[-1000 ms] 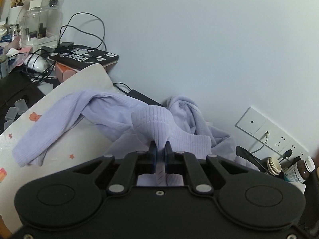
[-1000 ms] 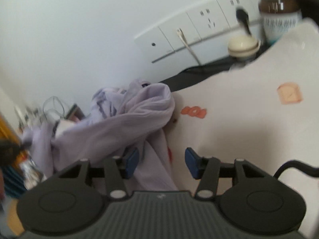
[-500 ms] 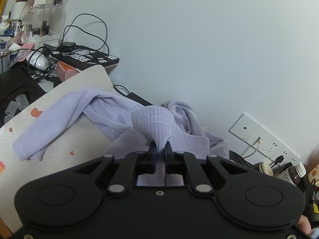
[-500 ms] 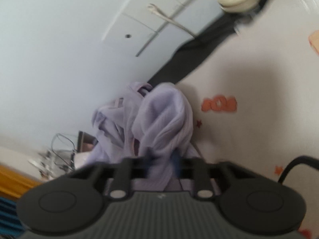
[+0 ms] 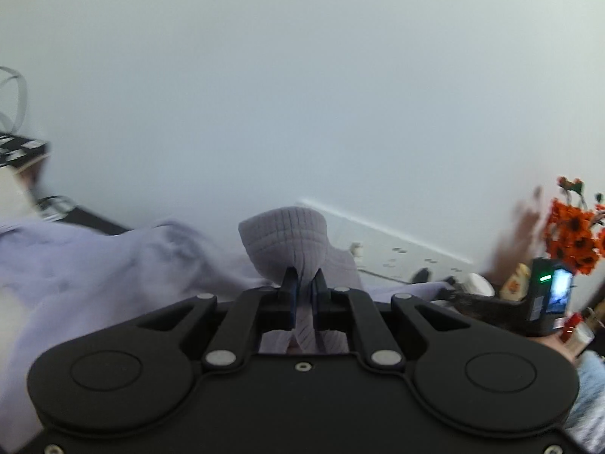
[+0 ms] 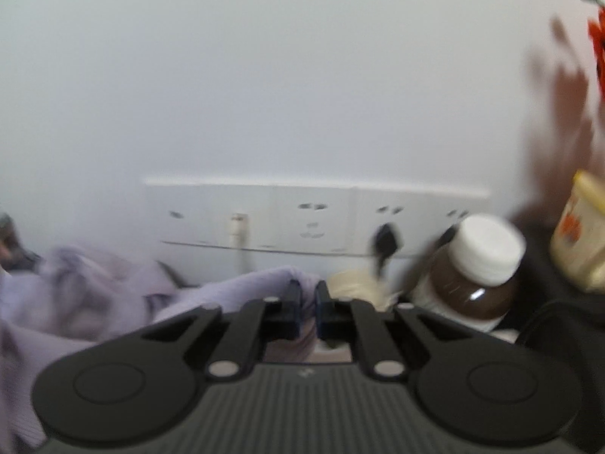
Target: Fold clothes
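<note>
Jaws of the left gripper [image 5: 303,283] are pressed nearly together on a ribbed band of the lilac garment [image 5: 283,238]; the band rises above the jaws as a rounded hump and a strip of it hangs down behind them. Jaws of the right gripper [image 6: 305,295] are likewise closed to a narrow gap, with a fold of the same garment clamped between them. The rest of the cloth is seen trailing off to the left in both views, bunched and blurred; whether any part rests on the worktop cannot be told. Both cameras are pointed at the white wall, with the socket strip [image 6: 314,219] directly ahead.

Judgement: the garment appears lifted for spreading, so the fold itself is not yet begun.

Risks noted:
- The brown jar [image 6: 472,280] with a white cap stands just beside the right gripper, and a cream round lid [image 6: 351,283] lies close in front. A sideways sweep of the cloth or gripper could knock either over.
- The black plug [image 6: 385,242] and the white cable [image 6: 238,227] in the sockets could be snagged by a swinging sleeve.
- Only thin pinches of knit are held; a sharp shake could pull the fabric free.
- The orange flowers [image 5: 574,234] at far right are also within reach of a wide swing.
</note>
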`<state>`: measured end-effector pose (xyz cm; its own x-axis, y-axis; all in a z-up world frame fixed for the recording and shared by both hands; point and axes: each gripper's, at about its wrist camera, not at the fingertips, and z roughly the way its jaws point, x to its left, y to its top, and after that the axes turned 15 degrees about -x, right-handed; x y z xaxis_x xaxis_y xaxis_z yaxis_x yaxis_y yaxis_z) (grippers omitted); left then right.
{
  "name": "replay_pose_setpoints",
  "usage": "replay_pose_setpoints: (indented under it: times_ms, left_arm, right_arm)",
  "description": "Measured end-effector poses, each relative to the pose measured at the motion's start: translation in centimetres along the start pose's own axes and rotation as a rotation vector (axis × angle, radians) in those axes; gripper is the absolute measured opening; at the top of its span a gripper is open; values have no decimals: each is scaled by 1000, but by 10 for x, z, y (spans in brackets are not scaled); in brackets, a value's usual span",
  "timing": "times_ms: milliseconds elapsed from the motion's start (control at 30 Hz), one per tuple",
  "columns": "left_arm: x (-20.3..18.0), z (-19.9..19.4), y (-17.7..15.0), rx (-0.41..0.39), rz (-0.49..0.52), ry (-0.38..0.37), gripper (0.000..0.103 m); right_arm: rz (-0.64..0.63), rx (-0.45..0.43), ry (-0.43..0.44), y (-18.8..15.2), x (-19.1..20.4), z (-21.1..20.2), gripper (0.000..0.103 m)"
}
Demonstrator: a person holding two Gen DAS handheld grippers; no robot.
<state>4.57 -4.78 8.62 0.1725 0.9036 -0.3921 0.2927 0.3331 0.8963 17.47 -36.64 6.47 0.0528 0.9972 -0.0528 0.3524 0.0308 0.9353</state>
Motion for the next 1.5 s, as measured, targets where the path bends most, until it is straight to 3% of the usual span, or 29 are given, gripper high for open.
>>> replay_pose_setpoints:
  times_ms: [100,233,333,467,567,700,767,800,933,1033,1167,1267,1500]
  left_arm:
    - [-3,22,4,-12,12,7,7]
    - [9,52,8,2,7,70,7]
    - [17,62,11,7,10,99,7]
    - [27,66,12,5,9,119,7]
    - [32,74,13,5,10,148,7]
    - [36,78,17,-16,-6,174,7]
    - [36,83,20,-28,-12,180,7]
    - [35,84,21,-33,-15,179,7]
    - [28,91,23,-44,-29,161,7]
    - [21,96,19,-44,-26,127,7]
    - [16,101,10,-9,-27,94,7]
    - [20,103,4,9,-18,92,7]
    - [67,116,-7,69,-18,217,7]
  right_arm:
    - [18,31,1,-11,-11,16,13]
    - [107,-51,-54,-18,-30,-2,35]
    - [168,-12,57,-30,-43,-35,34]
    - [182,107,216,-80,-40,-70,38]
    - [142,210,239,-122,-14,-72,44]
    - [191,227,239,-147,2,-64,43]
    - [226,244,211,-150,3,-60,29]
    - [240,261,193,-152,4,-58,7]
    - [244,244,71,-153,-9,-67,6]
    - [330,249,5,-158,-34,-80,6]
    - [303,301,-22,-170,-39,-83,8]
    - [259,273,-27,-164,-32,-92,8]
    - [243,236,-71,-155,-28,-104,7]
